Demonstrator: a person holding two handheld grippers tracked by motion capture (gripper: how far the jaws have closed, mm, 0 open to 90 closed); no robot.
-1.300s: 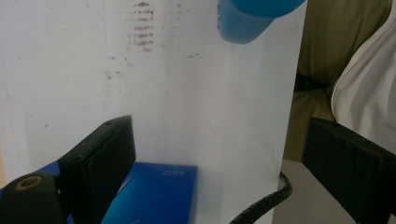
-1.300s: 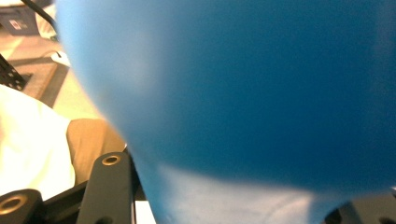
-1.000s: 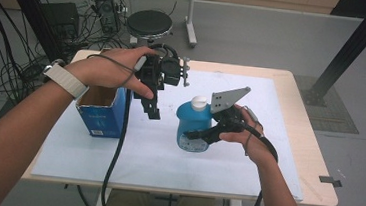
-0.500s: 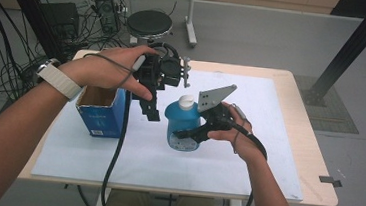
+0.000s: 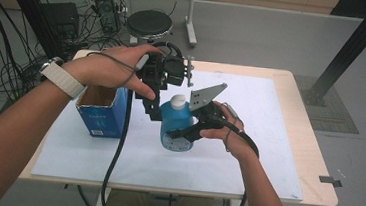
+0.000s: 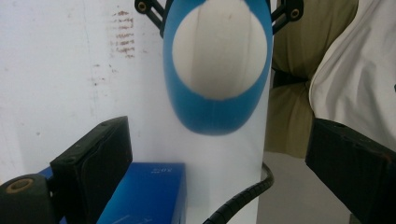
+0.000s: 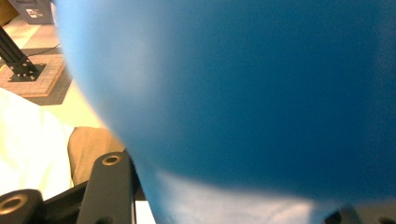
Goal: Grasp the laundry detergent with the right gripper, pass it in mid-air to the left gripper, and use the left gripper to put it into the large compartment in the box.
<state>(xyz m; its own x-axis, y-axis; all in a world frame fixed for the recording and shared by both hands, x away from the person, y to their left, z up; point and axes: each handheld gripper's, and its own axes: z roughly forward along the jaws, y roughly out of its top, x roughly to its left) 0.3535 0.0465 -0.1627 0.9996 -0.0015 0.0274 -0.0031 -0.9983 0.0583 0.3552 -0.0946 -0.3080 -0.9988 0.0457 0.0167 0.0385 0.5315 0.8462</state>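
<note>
A blue bottle (image 5: 176,127) with a white cap (image 5: 177,101) stands upright at the middle of the white mat (image 5: 268,140). My right gripper (image 5: 181,133) comes in from the right and is shut on the bottle's body; in the right gripper view the blue bottle (image 7: 243,93) sits right up against the camera. My left gripper (image 5: 152,111) points down just left of the cap, open. In the left gripper view the cap (image 6: 219,51) and blue shoulder (image 6: 217,112) lie beyond the wide-apart jaws, with nothing between them.
An open blue box (image 5: 101,113) stands on the mat to the left of the bottle, seen also as a blue box (image 6: 144,193) under the left jaw. A round stool (image 5: 149,25) and cables lie behind the table. The mat's right half is bare.
My right gripper has carried the bottle leftward, so that it now stands beside the left gripper's jaws. The left hand has hardly moved.
</note>
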